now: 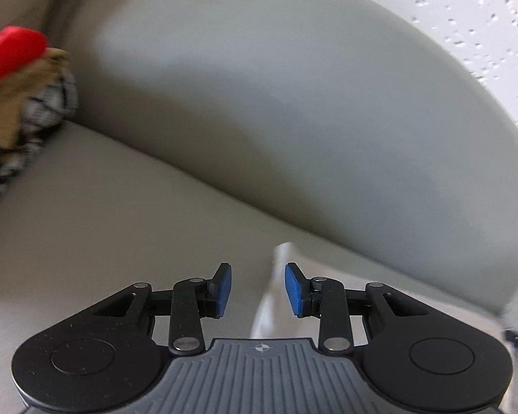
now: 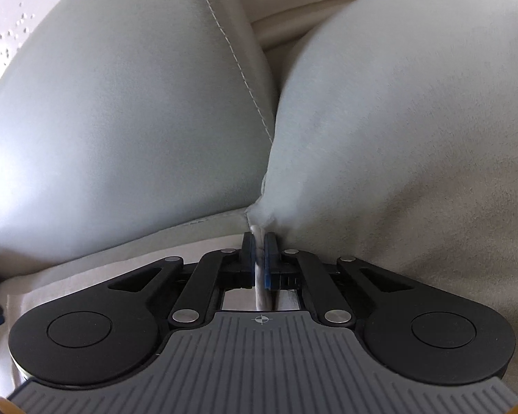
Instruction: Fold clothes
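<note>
Two grippers show, one per view. In the right wrist view, the right gripper (image 2: 259, 241) has its blue pads (image 2: 248, 258) pressed together on a bunched edge of a pale grey garment (image 2: 414, 138), which fills the right half of the frame and rises from the pinch point at centre. A grey sofa cushion (image 2: 121, 120) fills the left half. In the left wrist view, the left gripper (image 1: 258, 288) has its fingers spread apart with nothing clamped; a strip of pale cloth (image 1: 271, 303) lies between them, low in the frame. At the left edge sits a blurred pile of other clothes (image 1: 20, 103), red and patterned.
</note>
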Tool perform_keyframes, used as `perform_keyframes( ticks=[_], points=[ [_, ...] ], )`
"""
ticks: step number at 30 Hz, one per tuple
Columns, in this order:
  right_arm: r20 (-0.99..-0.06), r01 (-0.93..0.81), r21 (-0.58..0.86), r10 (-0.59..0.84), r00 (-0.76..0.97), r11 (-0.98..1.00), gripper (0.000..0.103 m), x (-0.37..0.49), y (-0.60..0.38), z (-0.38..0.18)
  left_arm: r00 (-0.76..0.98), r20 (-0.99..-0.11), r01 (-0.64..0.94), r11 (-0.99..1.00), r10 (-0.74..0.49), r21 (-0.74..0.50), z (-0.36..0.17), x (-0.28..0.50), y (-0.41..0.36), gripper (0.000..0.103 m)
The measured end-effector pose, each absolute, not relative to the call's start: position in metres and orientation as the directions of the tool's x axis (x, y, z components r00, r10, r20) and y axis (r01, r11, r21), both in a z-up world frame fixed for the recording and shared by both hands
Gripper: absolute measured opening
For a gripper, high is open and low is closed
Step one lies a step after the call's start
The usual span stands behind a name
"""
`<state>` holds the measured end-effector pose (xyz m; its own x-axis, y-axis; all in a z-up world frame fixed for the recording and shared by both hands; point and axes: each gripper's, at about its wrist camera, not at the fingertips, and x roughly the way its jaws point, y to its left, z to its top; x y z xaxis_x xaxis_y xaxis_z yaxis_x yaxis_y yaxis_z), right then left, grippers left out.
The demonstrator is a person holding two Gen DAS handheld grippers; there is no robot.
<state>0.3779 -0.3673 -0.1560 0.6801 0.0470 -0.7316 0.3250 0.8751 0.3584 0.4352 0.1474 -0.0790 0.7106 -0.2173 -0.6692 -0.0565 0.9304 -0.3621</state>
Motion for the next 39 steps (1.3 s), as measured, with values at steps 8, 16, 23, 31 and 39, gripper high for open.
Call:
perform_keyframes(
  ticks=[8, 16, 23, 31, 39],
  points=[
    [-0.727, 0.319, 0.393, 0.078, 0.683, 0.862, 0.002, 0.381, -0.374, -0.162, 0.657, -0.692, -0.01, 0.914, -0.3, -0.406, -0.092, 0.464, 0.143, 0.028],
    [-0.726, 0.325, 0.326, 0.015, 0.687, 0.888, 0.003, 0.383, -0.362, -0.157, 0.665, -0.7, 0.059, 0.952, -0.261, -0.299, -0.076, 0.454, 0.125, 0.001],
    [-0.662, 0.345, 0.372, -0.015, 0.75, 0.862, 0.003, 0.343, -0.363, -0.117, 0.713, -0.64, 0.082, 0.941, -0.287, -0.33, -0.037, 0.423, 0.132, 0.001],
    [-0.622, 0.378, 0.575, 0.087, 0.778, 0.725, 0.003, 0.205, -0.367, -0.059, 0.742, -0.516, 0.063, 0.81, -0.429, -0.583, 0.012, 0.322, 0.193, 0.001],
    [-0.738, 0.437, 0.498, 0.102, 0.667, 0.749, 0.003, 0.03, -0.332, -0.048, 0.685, -0.578, 0.152, 0.863, -0.443, -0.481, 0.026, 0.191, 0.216, 0.003]
  ],
)
